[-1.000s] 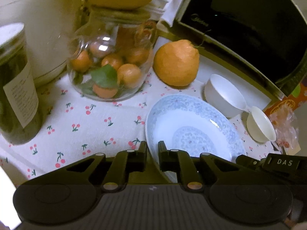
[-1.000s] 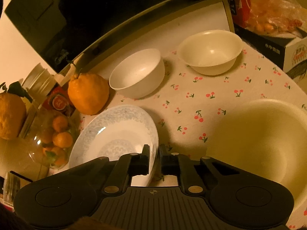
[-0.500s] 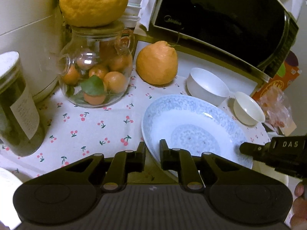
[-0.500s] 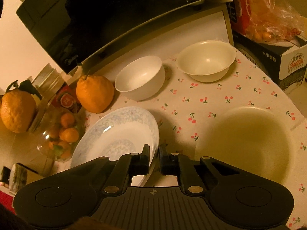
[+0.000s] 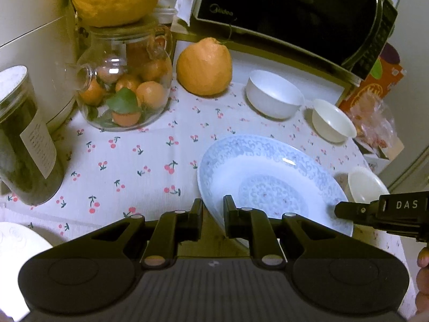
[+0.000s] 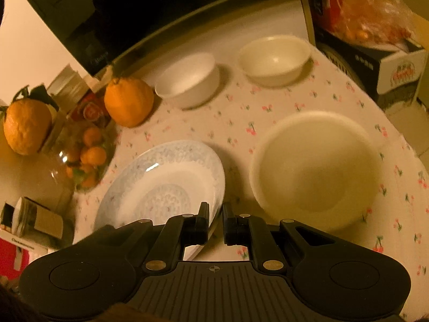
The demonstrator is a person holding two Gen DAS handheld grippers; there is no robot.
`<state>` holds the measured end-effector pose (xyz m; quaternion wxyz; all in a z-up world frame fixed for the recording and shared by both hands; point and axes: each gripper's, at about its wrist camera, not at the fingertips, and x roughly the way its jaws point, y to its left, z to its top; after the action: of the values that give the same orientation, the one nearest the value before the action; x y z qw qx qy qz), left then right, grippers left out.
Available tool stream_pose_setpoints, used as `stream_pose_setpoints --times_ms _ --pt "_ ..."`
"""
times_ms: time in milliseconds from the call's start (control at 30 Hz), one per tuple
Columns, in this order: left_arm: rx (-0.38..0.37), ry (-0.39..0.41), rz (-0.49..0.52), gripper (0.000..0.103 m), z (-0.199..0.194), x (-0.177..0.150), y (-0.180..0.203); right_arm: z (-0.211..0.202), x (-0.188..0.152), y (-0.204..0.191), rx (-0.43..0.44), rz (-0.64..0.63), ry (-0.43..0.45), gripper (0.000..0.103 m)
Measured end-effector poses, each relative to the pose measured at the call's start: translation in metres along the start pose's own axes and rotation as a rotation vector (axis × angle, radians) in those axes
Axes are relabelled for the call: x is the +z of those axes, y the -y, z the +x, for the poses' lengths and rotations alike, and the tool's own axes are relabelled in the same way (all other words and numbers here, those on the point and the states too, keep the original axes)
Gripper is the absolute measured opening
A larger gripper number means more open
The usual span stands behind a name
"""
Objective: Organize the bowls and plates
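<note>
On the cherry-print tablecloth (image 5: 128, 166), the left gripper (image 5: 213, 210) pinches the rim of the blue-patterned plate (image 5: 268, 177) at its 7 o'clock side, and the right gripper (image 6: 215, 221) is clamped on the same rim at about 4 o'clock. Compared with a second ago, the plate sits farther from the glass jar of small oranges (image 5: 123, 86) at 10 o'clock. I judge it is being carried toward the large cream bowl (image 6: 316, 171) on the right.
</note>
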<state>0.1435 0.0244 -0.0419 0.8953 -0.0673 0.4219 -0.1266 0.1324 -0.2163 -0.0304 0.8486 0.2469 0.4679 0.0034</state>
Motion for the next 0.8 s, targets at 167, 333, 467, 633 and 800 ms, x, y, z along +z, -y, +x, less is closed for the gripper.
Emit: stream_pose_setpoints --times_ms 167,333,467,633,800 --pt "0.007 -0.017 0.046 0.013 0.002 -0.005 0.005 -0.003 -0.004 0.003 -0.011 0.008 -0.012 0.011" --pt "0.025 -0.046 0.073 0.013 0.006 -0.008 0.006 -0.001 -0.007 0.002 -0.026 0.010 -0.049 0.011" --pt "0.030 -0.070 0.067 0.013 0.010 -0.009 0.006 0.004 -0.009 0.005 -0.033 0.020 -0.074 0.012" --pt "0.036 -0.075 0.074 0.013 0.010 -0.010 0.006 0.005 -0.009 0.004 -0.033 0.012 -0.076 0.013" --pt "0.033 -0.088 0.057 0.014 0.011 -0.009 0.006 0.005 -0.007 0.006 -0.021 0.017 -0.088 0.014"
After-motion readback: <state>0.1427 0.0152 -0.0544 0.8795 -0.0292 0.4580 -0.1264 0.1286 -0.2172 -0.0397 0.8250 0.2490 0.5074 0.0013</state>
